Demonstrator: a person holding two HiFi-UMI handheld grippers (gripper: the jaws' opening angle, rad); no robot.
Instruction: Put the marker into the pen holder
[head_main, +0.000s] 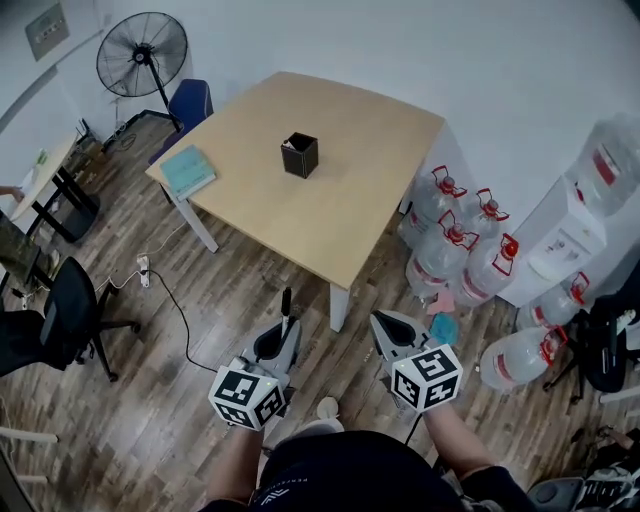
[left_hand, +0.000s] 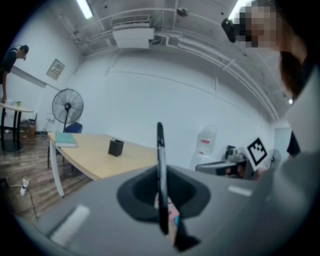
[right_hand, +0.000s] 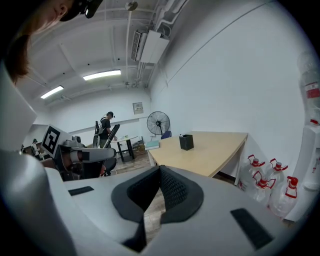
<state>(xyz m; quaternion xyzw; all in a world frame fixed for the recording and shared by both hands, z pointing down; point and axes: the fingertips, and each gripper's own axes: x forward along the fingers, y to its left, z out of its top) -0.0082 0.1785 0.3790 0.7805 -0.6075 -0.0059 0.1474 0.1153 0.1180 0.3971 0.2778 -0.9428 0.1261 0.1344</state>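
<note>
Pointing upright, the marker (left_hand: 160, 165) is clamped in the left claw (head_main: 282, 343), with the holder (head_main: 299, 155) seen standing open-topped on the desk (head_main: 350, 210) well ahead of it, while the right claw (head_main: 388, 328) is closed on nothing.

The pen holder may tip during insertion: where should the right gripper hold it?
Probably pinch one wall of the pen holder at its open rim, coming from above: it stands upright, square and open-topped on the table.

left gripper (head_main: 281, 338): clamped on marker (head_main: 286, 303) | right gripper (head_main: 386, 328): jaws together, empty
</note>
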